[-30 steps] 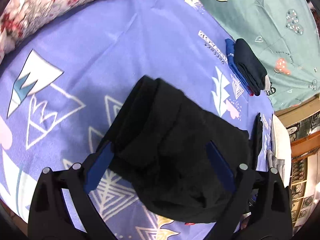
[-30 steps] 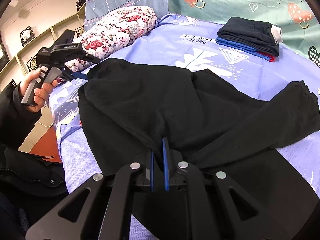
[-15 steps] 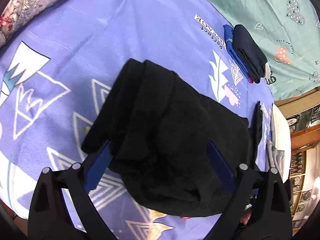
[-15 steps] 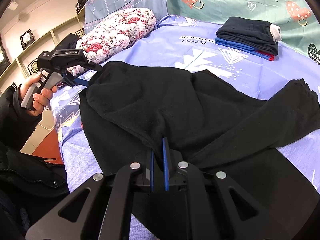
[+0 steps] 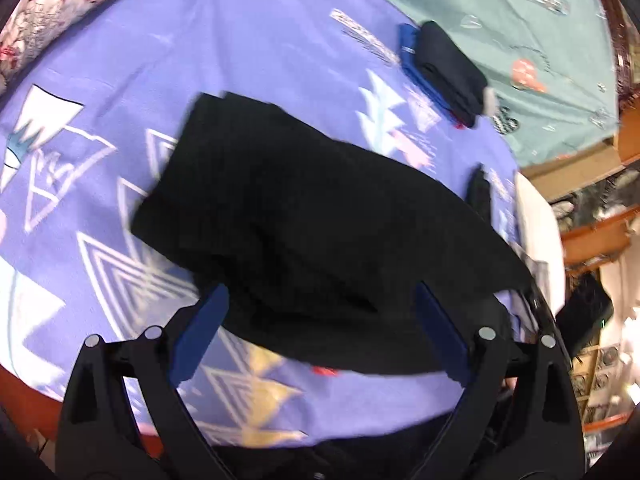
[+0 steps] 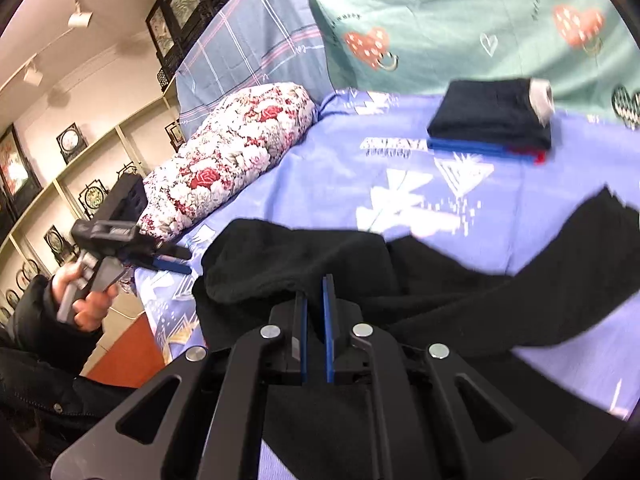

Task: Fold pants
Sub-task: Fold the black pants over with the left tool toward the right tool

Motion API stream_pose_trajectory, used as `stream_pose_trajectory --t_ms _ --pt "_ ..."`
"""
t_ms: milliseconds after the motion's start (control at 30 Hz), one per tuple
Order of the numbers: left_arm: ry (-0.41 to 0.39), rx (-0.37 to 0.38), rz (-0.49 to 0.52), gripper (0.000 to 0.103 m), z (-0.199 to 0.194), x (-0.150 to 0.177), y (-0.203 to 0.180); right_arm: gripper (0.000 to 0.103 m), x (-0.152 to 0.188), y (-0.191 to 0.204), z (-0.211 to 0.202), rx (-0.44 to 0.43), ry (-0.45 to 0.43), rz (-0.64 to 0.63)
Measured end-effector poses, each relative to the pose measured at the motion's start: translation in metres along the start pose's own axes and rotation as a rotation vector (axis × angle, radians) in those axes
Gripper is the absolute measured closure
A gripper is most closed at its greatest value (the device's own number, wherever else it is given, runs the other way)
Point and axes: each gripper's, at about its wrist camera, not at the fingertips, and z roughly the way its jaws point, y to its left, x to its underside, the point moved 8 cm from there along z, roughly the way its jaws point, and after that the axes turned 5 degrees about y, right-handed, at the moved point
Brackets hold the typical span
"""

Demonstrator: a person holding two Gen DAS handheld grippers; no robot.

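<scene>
My right gripper has its fingers clenched on a fold of the black pants, near the middle of the garment; the cloth is pinched between the blue pads. My left gripper stands with fingers spread wide, released, the pants lying between and beyond them without either pad pressing the cloth. The pants lie on the bed's purple patterned sheet, one leg stretching to the right. A folded stack of dark clothes rests farther back, well apart. A floral pillow lies at the left.
</scene>
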Motion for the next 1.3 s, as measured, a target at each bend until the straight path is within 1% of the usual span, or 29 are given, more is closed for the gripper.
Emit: stream_pose_trajectory --t_ms 100,200,267,400,433,467,500,567,633,667,700,733,800,900,967,1067,1100,1133,1167,1300 --pt "0.044 0.051 0.013 0.009 0.012 0.016 -0.017 0.096 -0.008 -0.002 -0.004 0.006 -0.012 -0.007" --pt "0.097 0.107 0.002 0.009 0.032 0.027 -0.030 0.096 -0.011 -0.006 -0.005 0.005 -0.015 0.007" --pt "0.108 0.112 -0.011 0.009 0.045 0.027 -0.034 0.096 -0.011 -0.007 -0.007 0.002 -0.018 0.011" --pt "0.096 0.147 -0.113 0.009 0.069 0.010 -0.028 0.096 -0.010 -0.007 -0.010 -0.002 -0.023 0.014" --pt "0.090 0.167 -0.146 0.009 0.073 0.007 -0.026 0.096 -0.009 -0.006 -0.011 -0.004 -0.024 0.013" --pt "0.071 0.165 -0.172 0.010 0.075 0.001 -0.022 0.096 -0.008 -0.007 -0.012 -0.007 -0.023 0.015" --pt "0.045 0.149 -0.178 0.012 0.073 -0.004 -0.019 0.096 -0.005 -0.007 -0.013 -0.009 -0.022 0.016" --pt "-0.023 0.122 -0.181 0.021 0.061 -0.015 -0.011 0.096 -0.002 -0.008 -0.013 -0.015 -0.016 0.020" --pt "-0.069 0.125 -0.219 0.022 0.047 -0.022 0.001 0.096 0.003 -0.008 -0.012 -0.024 -0.009 0.024" --pt "-0.087 0.113 -0.239 0.022 0.041 -0.024 0.009 0.096 0.006 -0.007 -0.011 -0.029 -0.001 0.023" --pt "-0.097 0.102 -0.252 0.025 0.038 -0.025 0.013 0.096 0.008 -0.006 -0.010 -0.029 0.004 0.021" --pt "-0.112 0.104 -0.271 0.029 0.033 -0.025 0.019 0.096 0.010 -0.005 -0.010 -0.032 0.009 0.019" --pt "-0.134 0.103 -0.278 0.036 0.028 -0.025 0.024 0.096 0.017 -0.002 -0.007 -0.040 0.028 0.019" --pt "-0.178 0.068 -0.255 0.036 0.021 -0.030 0.024 0.096 0.033 0.004 0.003 -0.044 0.081 0.006" --pt "-0.184 0.046 -0.234 0.036 0.022 -0.035 0.022 0.095 0.045 0.009 0.013 -0.032 0.130 -0.019" --pt "-0.155 0.014 -0.198 0.036 0.029 -0.042 0.026 0.095 0.063 0.015 0.026 -0.017 0.186 -0.044" --pt "-0.162 -0.007 -0.186 0.039 0.031 -0.046 0.026 0.096 0.067 0.016 0.029 -0.017 0.201 -0.045" --pt "-0.173 -0.009 -0.172 0.061 0.030 -0.049 0.024 0.096 0.071 0.018 0.031 -0.020 0.215 -0.047" --pt "-0.175 -0.015 -0.151 0.090 0.026 -0.052 0.025 0.096 0.073 0.020 0.031 -0.028 0.219 -0.048" --pt "-0.207 -0.023 -0.084 0.090 -0.008 -0.048 0.026 0.096 0.074 0.044 0.017 -0.068 0.206 -0.099"
